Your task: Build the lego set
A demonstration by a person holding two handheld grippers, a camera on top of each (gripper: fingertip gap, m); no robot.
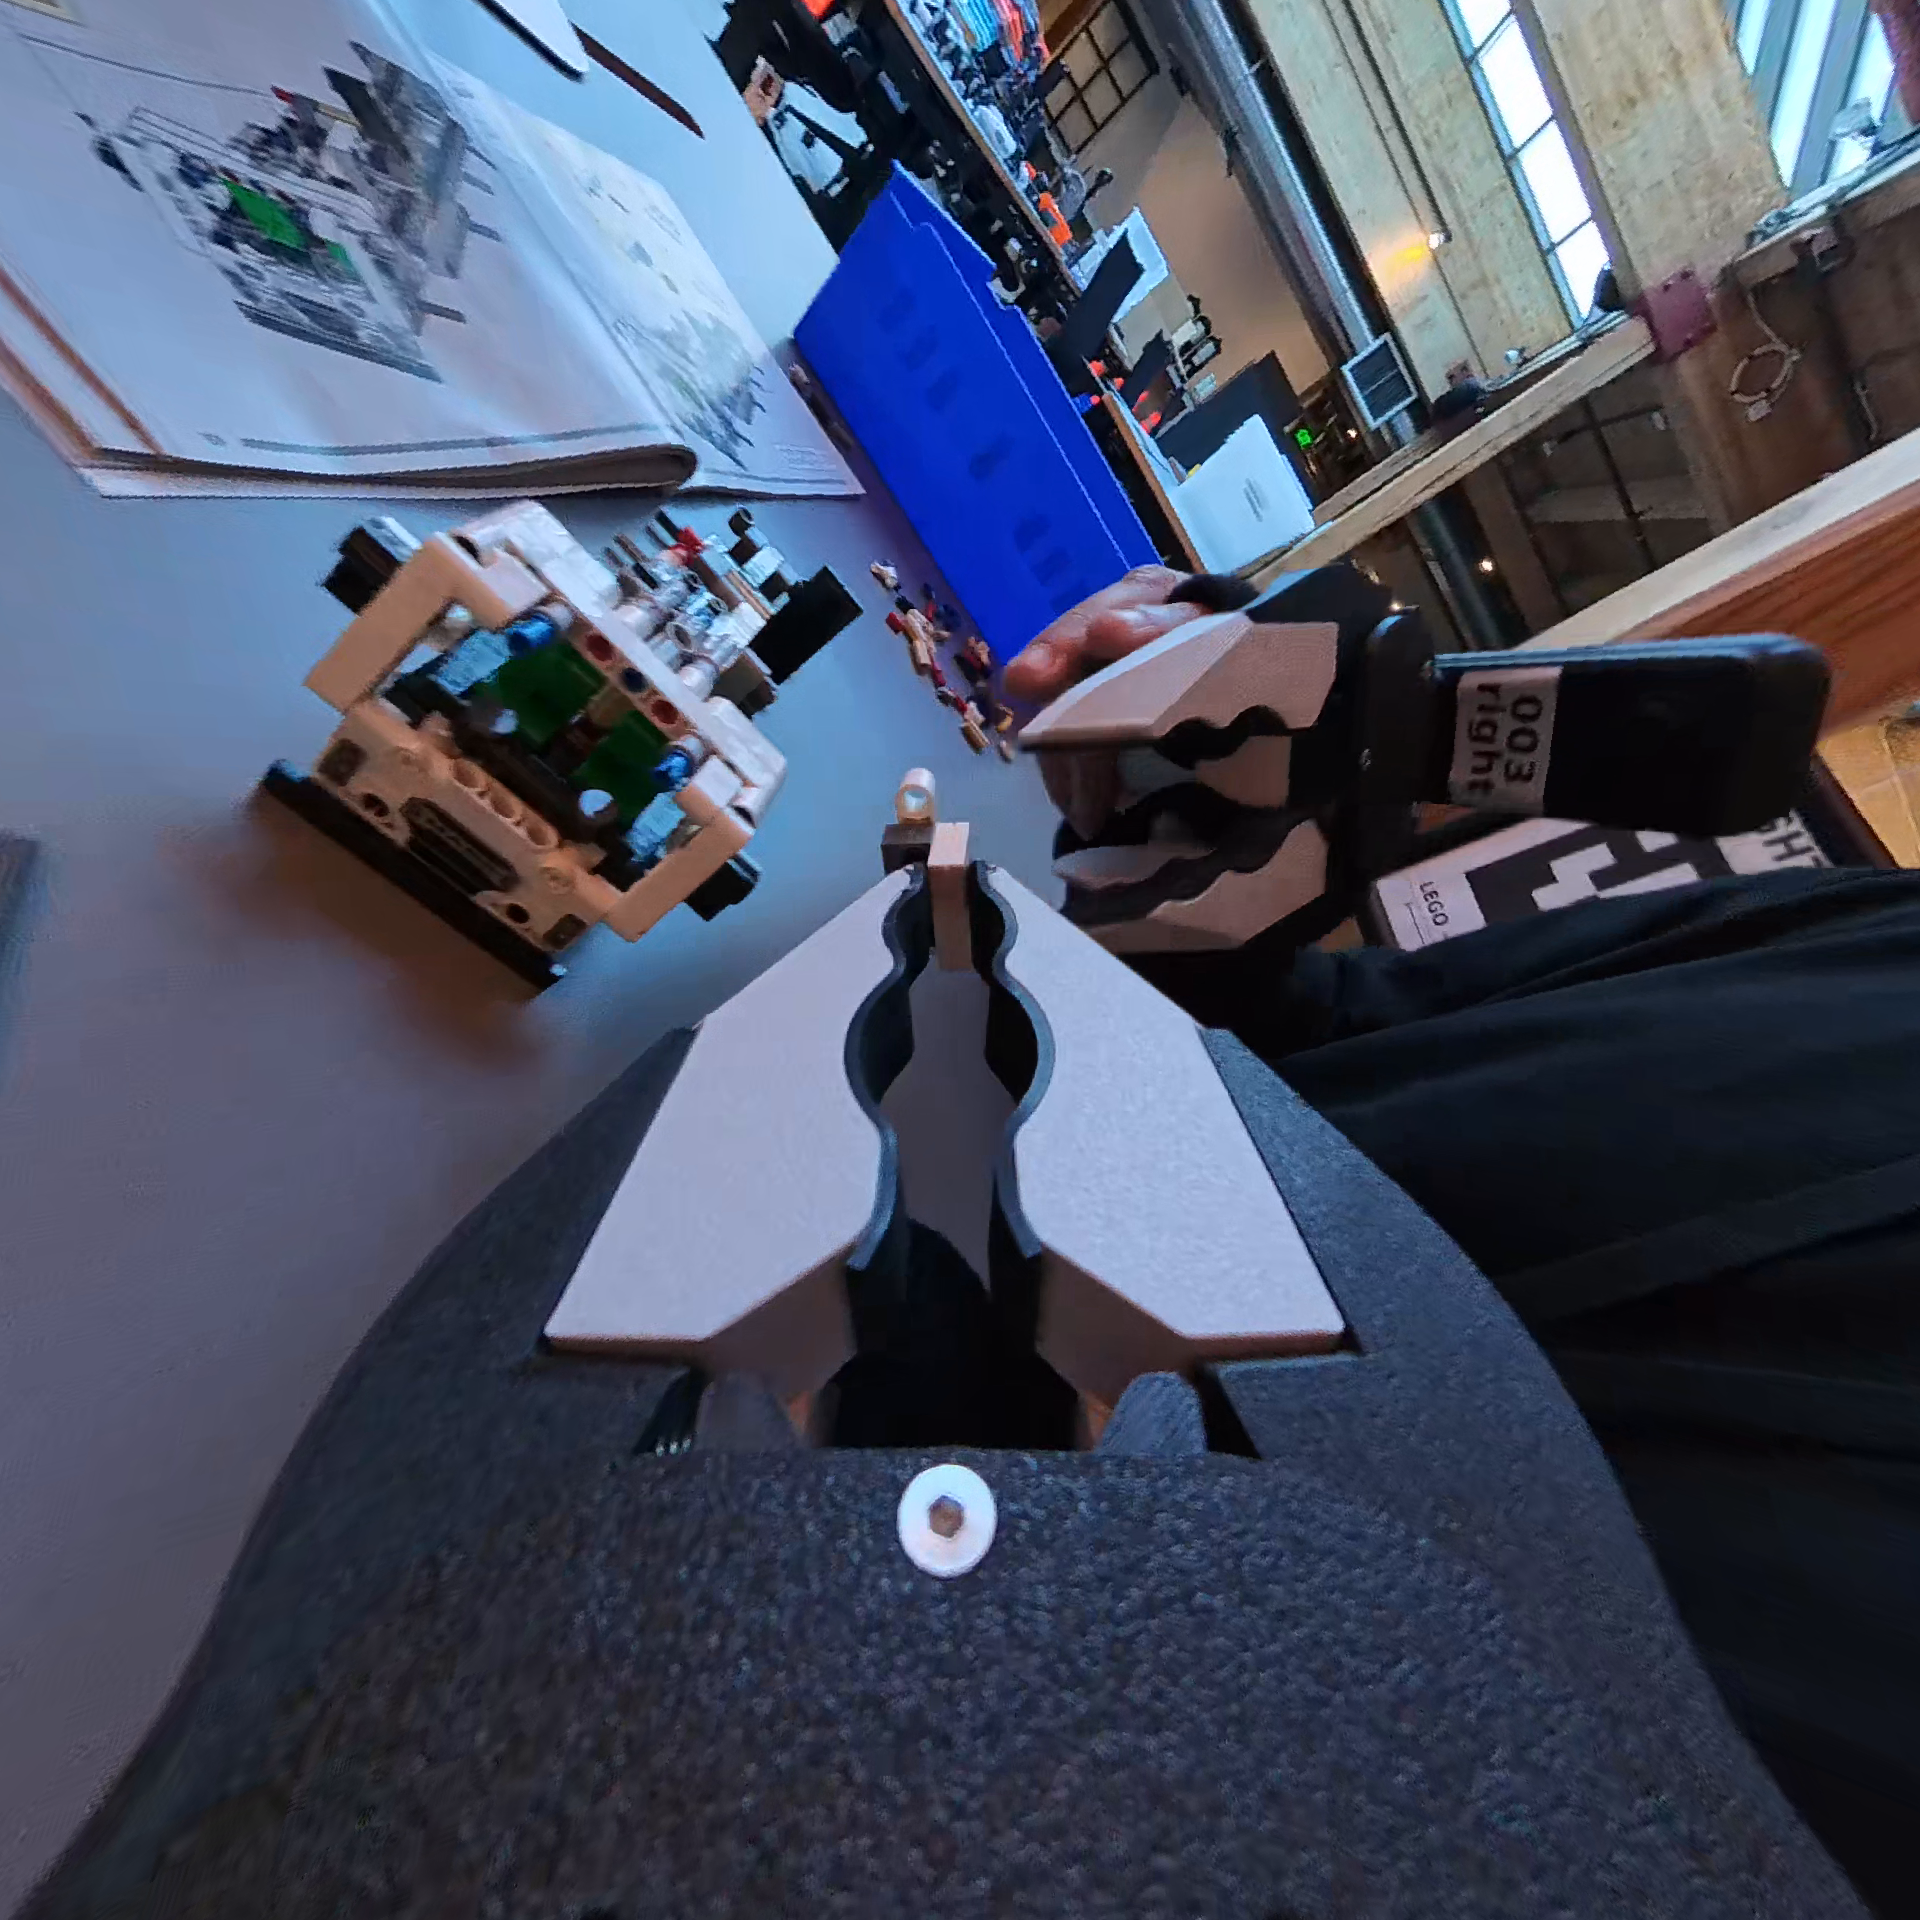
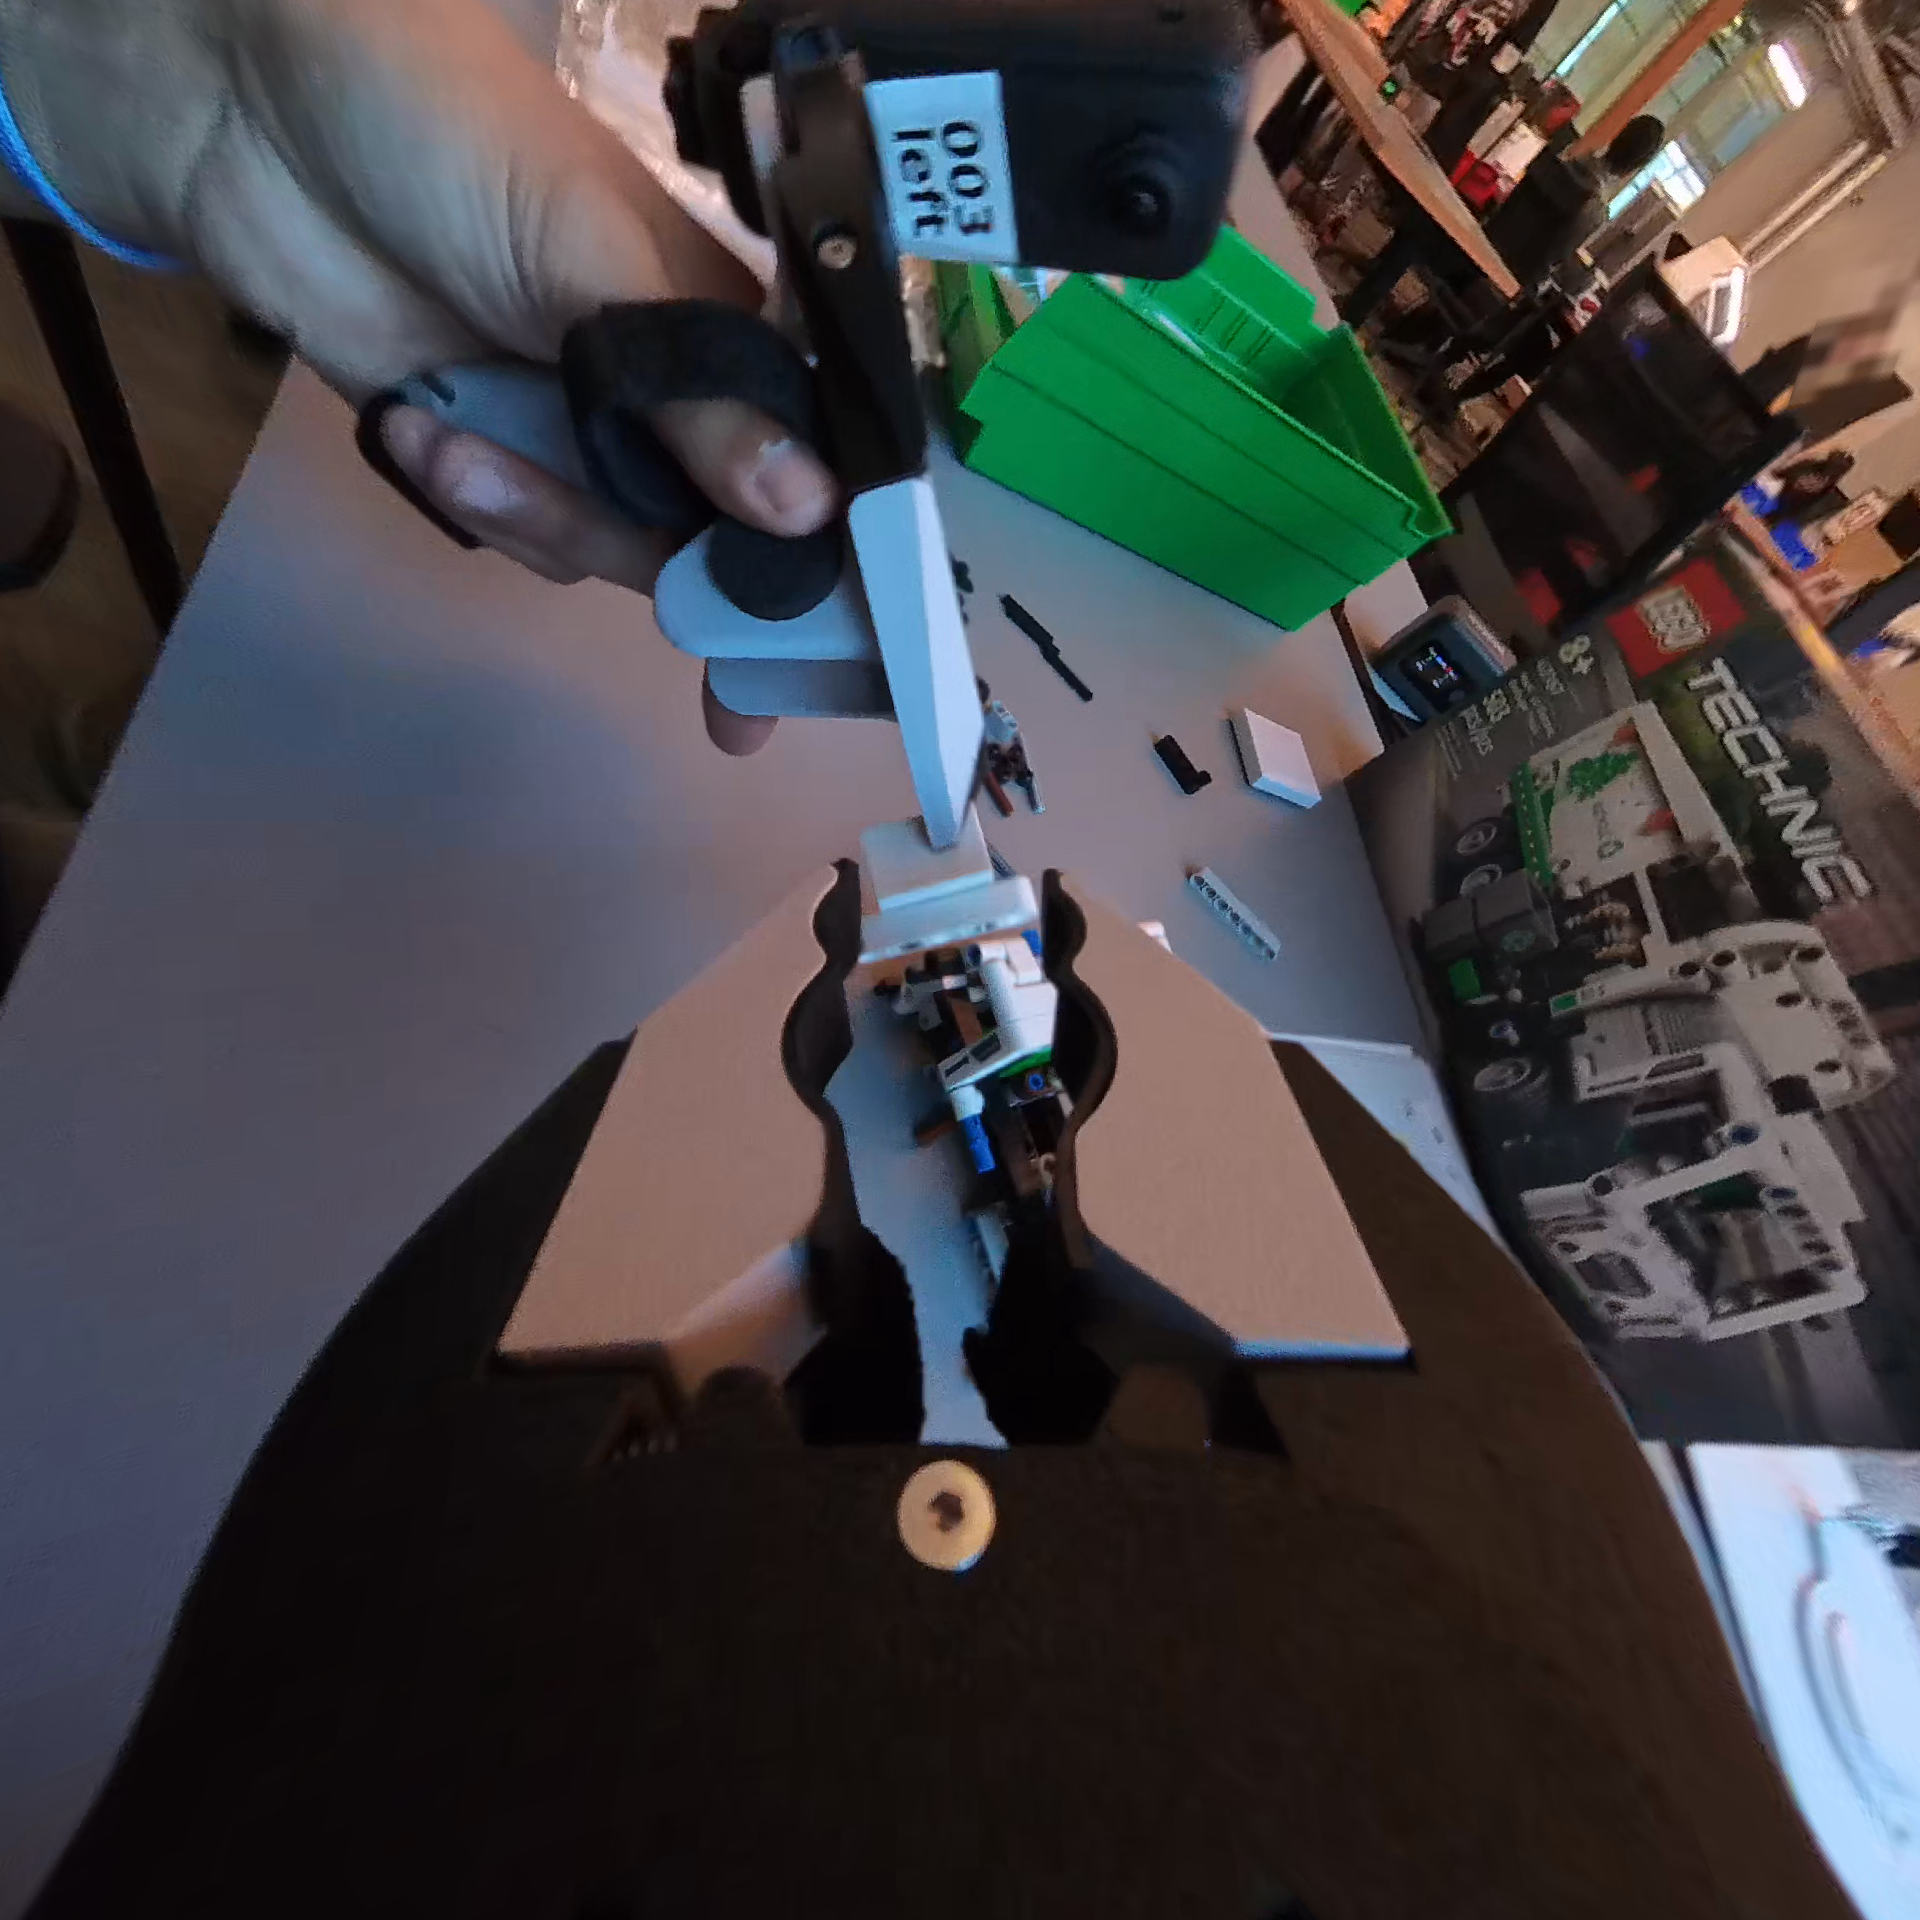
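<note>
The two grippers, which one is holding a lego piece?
The left gripper. Its fingers are pinched on a small tan piece. The right gripper is open, its fingers apart with nothing pinched between them.

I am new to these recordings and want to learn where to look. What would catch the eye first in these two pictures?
In the left wrist view, the left gripper stands out first, shut on a small white piece above the grey table. To its left sits the half-built lego model, white with green and blue parts, and an open instruction booklet lies behind it. In the right wrist view, the bright green bin and the set's box on the right draw attention.
</note>
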